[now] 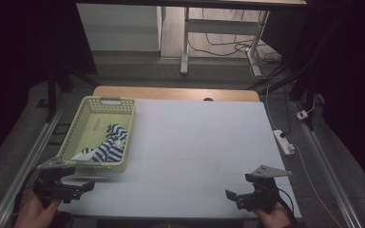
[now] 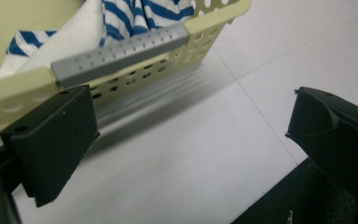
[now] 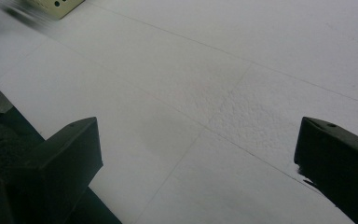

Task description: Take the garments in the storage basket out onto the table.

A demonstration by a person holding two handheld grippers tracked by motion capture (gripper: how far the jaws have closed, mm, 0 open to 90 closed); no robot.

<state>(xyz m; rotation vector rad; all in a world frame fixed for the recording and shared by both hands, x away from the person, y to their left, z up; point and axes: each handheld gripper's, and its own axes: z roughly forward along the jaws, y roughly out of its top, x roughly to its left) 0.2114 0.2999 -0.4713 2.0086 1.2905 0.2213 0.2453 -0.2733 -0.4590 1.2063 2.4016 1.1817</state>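
High view: basket [image 1: 86, 124] holding striped cloth [image 1: 109, 145]; left gripper [image 1: 86, 186] just before basket, released; right gripper [image 1: 230, 195] well apart, released.

The striped cloth [image 2: 135, 16] is cut off by the top edge; its lower folds are hidden behind the basket [image 2: 205, 28] wall.

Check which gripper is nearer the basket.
The left gripper: it sits just off the yellow basket by its near end; the right gripper is far across the table.
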